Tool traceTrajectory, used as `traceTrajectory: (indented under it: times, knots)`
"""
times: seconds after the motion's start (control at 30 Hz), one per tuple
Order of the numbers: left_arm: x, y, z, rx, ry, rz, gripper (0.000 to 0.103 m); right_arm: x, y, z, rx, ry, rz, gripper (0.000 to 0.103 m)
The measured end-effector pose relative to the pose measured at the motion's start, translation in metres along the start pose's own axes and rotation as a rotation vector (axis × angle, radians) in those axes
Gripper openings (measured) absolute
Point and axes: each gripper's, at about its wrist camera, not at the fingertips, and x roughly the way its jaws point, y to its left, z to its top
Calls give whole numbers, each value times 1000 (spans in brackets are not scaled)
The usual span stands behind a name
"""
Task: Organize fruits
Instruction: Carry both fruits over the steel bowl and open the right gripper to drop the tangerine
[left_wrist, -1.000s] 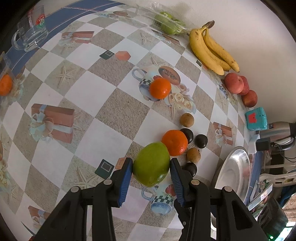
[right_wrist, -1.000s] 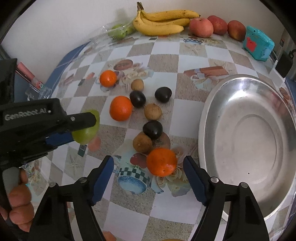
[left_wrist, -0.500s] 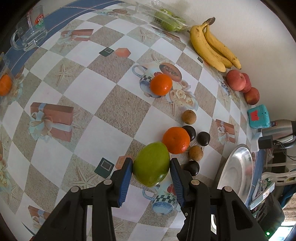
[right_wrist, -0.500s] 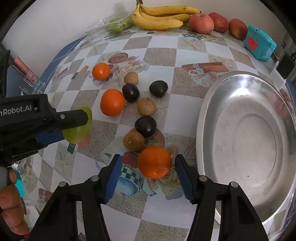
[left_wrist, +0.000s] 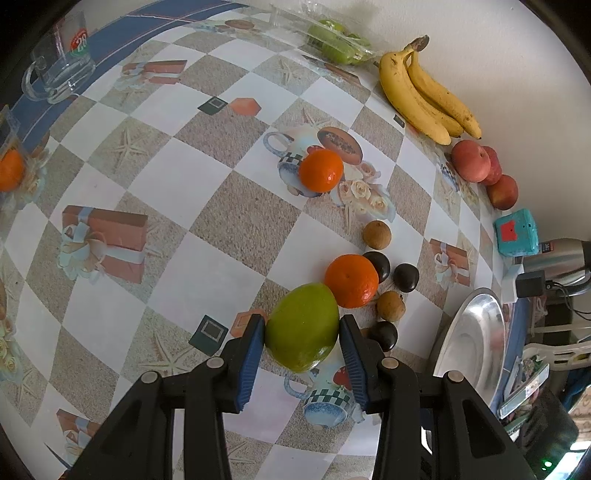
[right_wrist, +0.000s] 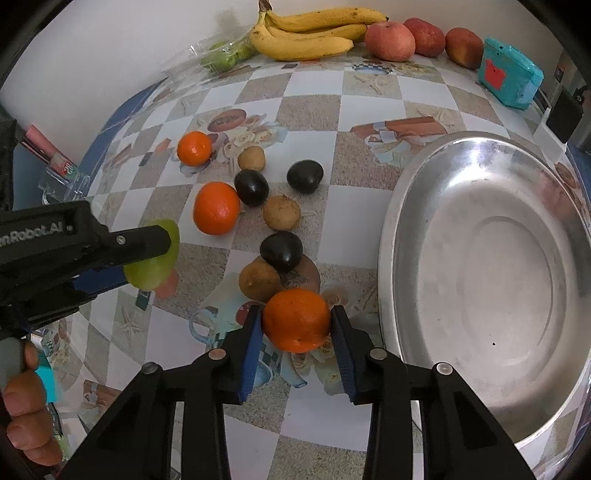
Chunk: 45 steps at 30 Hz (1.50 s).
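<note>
Blue pads of the left hand-held gripper (left_wrist: 302, 338) are pressing both sides of a green mango (left_wrist: 302, 328), holding it just above the checkered surface (left_wrist: 207, 236). The right hand-held gripper (right_wrist: 296, 325) has just been closing its jaws, and its pads are now sitting against an orange (right_wrist: 296, 319) between them, gripping it low over the surface beside the steel basin (right_wrist: 406, 206). A person's hand (right_wrist: 26, 413) is grasping the left tool's handle at the lower left of the right wrist view.

Just beyond the held orange, a brown round fruit (right_wrist: 259, 280) and a dark fruit (right_wrist: 281, 250) are touching each other. Further out, another brown fruit (right_wrist: 281, 212), two more dark fruits (right_wrist: 251, 187) (right_wrist: 305, 176), a second orange (right_wrist: 216, 208), a small brown fruit (right_wrist: 251, 158) and a third orange (right_wrist: 194, 148) are lying loosely scattered. The basin is standing empty to the right.

Along the wall, a bunch of bananas (right_wrist: 310, 33), three red apples (right_wrist: 390, 40), a bag of green fruit (right_wrist: 225, 55) and a teal box (right_wrist: 509, 72) are lined up. A glass mug (left_wrist: 59, 70) is sitting at the far left edge.
</note>
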Motion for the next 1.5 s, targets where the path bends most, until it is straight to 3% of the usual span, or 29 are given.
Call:
traceTrajectory:
  times: [0.37, 0.57, 0.97, 1.27, 1.5]
  knots:
    - [-16, -4, 3, 13, -54, -10, 44, -40, -4, 9, 36, -119, 27, 38]
    - [-24, -13, 0, 48, -83, -11, 44, -54, -22, 12, 95, -158, -3, 38]
    - [-17, -76, -32, 270, -88, -4, 44, -75, -115, -1, 390, -175, -182, 38]
    - [-7, -115, -59, 410, -85, -1, 44, -93, -167, -16, 535, -195, -187, 38]
    - [5, -145, -77, 533, -96, 10, 44, -99, -181, -18, 550, -233, -222, 38]
